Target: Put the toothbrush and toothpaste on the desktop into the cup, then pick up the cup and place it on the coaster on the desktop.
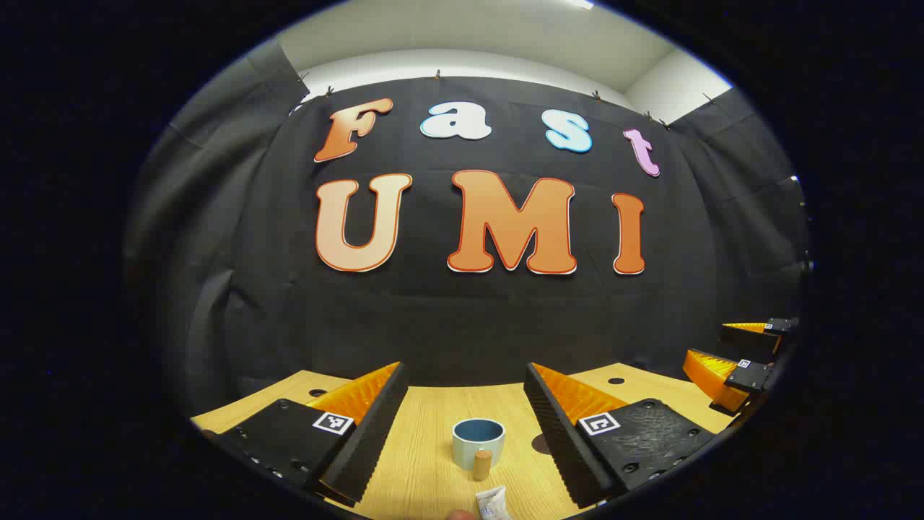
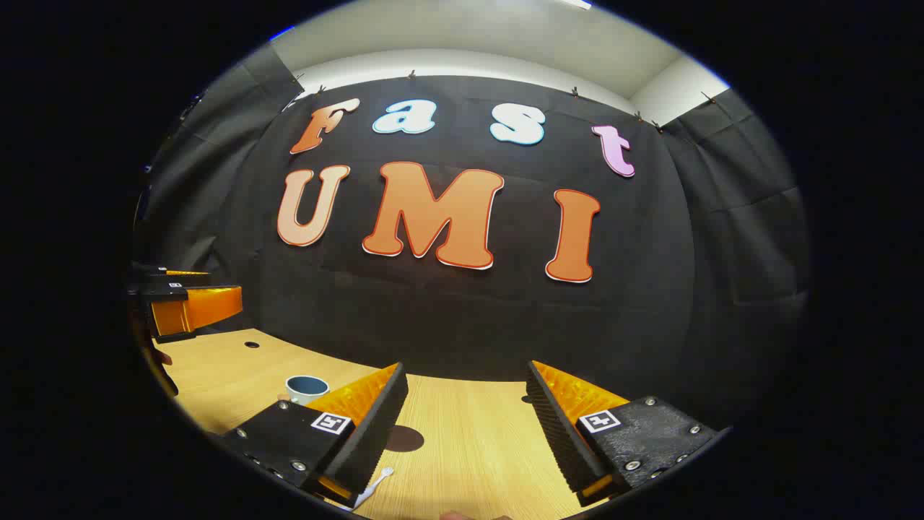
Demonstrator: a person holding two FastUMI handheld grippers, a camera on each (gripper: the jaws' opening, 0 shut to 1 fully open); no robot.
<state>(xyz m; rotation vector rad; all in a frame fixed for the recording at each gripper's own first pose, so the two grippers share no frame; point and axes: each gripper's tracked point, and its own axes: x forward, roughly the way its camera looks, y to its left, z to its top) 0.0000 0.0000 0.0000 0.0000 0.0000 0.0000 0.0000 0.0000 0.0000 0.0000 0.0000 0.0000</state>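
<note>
Black cloth backs a pale wooden bench (image 1: 426, 462). Left hand-held gripper (image 1: 465, 415): fingers wide apart, holding nothing, hovering with the cup (image 1: 478, 440) between them and beyond. Right hand-held gripper (image 2: 465, 415): likewise wide open and empty. Cup is likely ceramic: rigid, fairly heavy, smooth; best gripped across the rim wall. Toothpaste (image 1: 493, 503) lies just before it, soft and light; take it mid-body. Toothbrush (image 2: 377, 485), thin and stiff, lies by the right gripper's left finger. Coaster (image 2: 404, 438), dark, sits between the fingers.

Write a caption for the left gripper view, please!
Open left gripper faces a cup and toothpaste on the desk.
</note>
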